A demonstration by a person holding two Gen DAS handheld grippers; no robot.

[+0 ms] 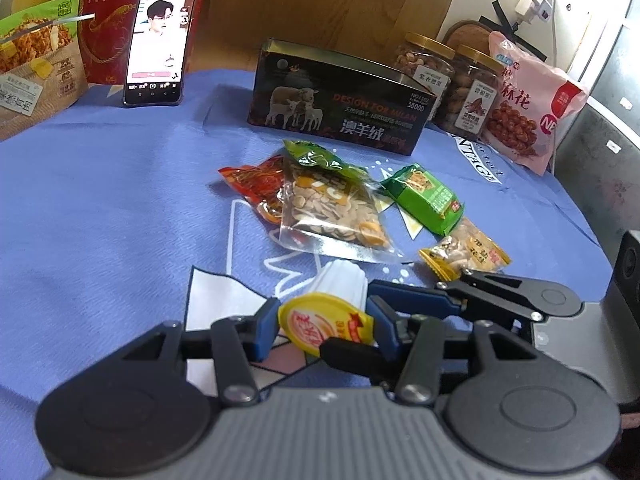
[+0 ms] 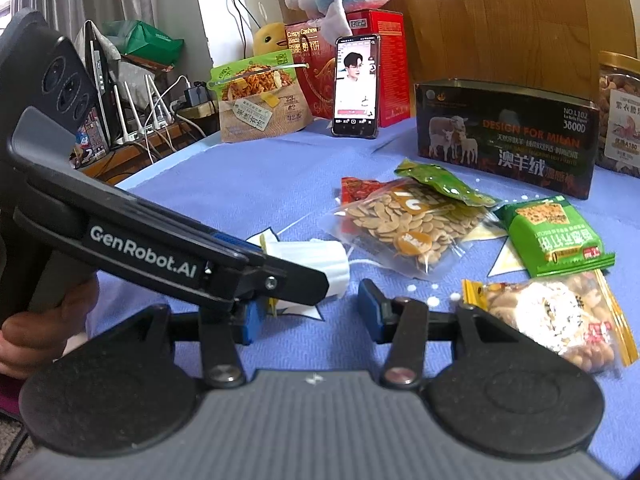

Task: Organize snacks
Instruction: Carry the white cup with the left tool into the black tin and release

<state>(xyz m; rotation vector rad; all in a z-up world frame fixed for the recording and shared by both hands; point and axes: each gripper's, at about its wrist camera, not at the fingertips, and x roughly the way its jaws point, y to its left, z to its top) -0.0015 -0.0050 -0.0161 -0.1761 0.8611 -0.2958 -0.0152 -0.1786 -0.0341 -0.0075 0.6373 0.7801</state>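
The left gripper (image 1: 326, 326) is closed on a small jelly cup (image 1: 326, 320): its blue pads press the cup from either side, just below the yellow foil lid. The lid faces back toward the camera, and the white ribbed body points forward and down toward the blue cloth (image 1: 100, 200). The cup's long axis therefore runs along the fingers, not across them.

In the right wrist view the same cup (image 2: 316, 266) lies up and to the left of the right gripper (image 2: 310, 314), partly behind the other tool's black finger. The right gripper's jaws stand apart with only cloth between them; it holds nothing.

Further right, the loose snacks lie in a cluster: a seed packet (image 1: 332, 208) overlapping a red packet (image 1: 256, 184), then a green packet (image 1: 428, 196), then a peanut packet (image 2: 552, 320) just beside the right gripper's outer finger.

Assessment: the black tin box (image 1: 336, 98) stands beyond the cluster, ahead of both tools. The left hand's load is secured; the right hand is nearer the peanut packet.
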